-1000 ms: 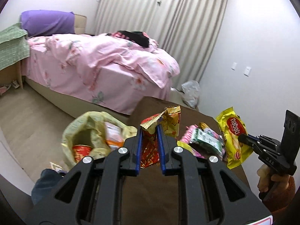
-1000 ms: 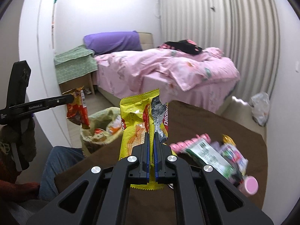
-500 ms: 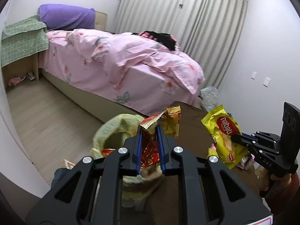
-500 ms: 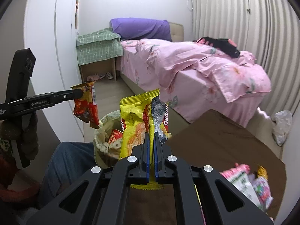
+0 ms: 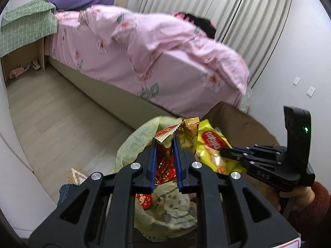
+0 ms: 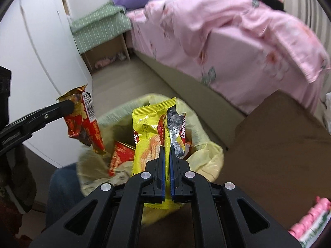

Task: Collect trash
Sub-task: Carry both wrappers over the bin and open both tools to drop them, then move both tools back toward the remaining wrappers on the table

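Note:
My left gripper [image 5: 164,142] is shut on a red and gold snack wrapper [image 5: 165,161] and holds it over the open yellow-green trash bag [image 5: 132,142]. My right gripper [image 6: 167,150] is shut on a yellow Nabati wafer wrapper [image 6: 148,136] and holds it above the same bag [image 6: 209,155]. In the right wrist view the left gripper [image 6: 68,106] comes in from the left with the red wrapper [image 6: 82,124] hanging at the bag's rim. In the left wrist view the right gripper [image 5: 224,150] comes in from the right with the yellow wrapper [image 5: 213,144]. Red wrappers lie inside the bag.
A brown table [image 6: 279,144] stands right of the bag, with pink and green packets [image 6: 310,221] at its near right corner. A bed with pink bedding [image 5: 155,47] lies behind. The person's jeans-clad leg [image 6: 62,181] is left of the bag. Wooden floor [image 5: 51,113] stretches left.
Both grippers have swung left from the table and dropped toward the trash bag, each still holding its wrapper. The bag now lies directly under both.

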The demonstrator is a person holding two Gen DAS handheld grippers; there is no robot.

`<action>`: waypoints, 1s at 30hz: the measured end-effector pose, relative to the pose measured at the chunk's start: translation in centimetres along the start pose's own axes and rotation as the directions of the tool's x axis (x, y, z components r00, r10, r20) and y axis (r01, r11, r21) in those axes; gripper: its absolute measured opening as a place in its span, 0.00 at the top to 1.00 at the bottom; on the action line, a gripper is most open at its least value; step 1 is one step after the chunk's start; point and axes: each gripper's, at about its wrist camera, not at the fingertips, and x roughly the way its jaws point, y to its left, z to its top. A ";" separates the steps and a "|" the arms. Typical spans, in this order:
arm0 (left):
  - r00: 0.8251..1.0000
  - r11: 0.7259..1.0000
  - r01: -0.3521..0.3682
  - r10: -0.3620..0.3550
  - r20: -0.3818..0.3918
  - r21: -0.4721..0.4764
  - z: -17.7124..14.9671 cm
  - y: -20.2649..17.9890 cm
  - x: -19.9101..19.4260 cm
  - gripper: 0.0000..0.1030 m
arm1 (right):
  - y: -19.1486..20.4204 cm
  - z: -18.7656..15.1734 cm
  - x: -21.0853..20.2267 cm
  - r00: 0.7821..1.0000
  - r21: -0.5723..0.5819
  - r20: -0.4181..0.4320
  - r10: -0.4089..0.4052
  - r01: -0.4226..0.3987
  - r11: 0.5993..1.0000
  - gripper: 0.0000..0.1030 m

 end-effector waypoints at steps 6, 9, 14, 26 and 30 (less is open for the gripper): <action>0.992 0.998 -0.037 0.042 -0.117 0.049 -2.4 1.0 4.3 0.86 | 0.6 -0.4 5.8 0.988 -0.020 -0.141 0.056 -0.060 0.998 0.95; 0.986 0.997 -0.038 0.048 -0.160 0.066 -3.3 1.2 5.3 0.86 | 0.7 -0.4 6.5 0.985 -0.036 -0.158 0.071 -0.077 0.996 0.95; 0.979 0.996 -0.041 0.056 -0.196 0.081 -4.2 1.3 6.0 0.86 | 0.6 -0.4 6.4 0.982 -0.074 -0.170 0.078 -0.092 0.993 0.95; 0.995 1.000 -0.022 0.020 -0.098 -0.019 -2.4 2.1 2.5 0.53 | 1.2 -1.2 2.9 0.993 -0.096 -0.106 0.050 -0.061 0.993 0.65; 0.998 0.999 -0.047 0.046 -0.045 -0.019 -1.3 1.5 0.5 0.50 | 1.2 -1.3 0.6 0.998 -0.110 -0.058 0.026 -0.032 0.993 0.65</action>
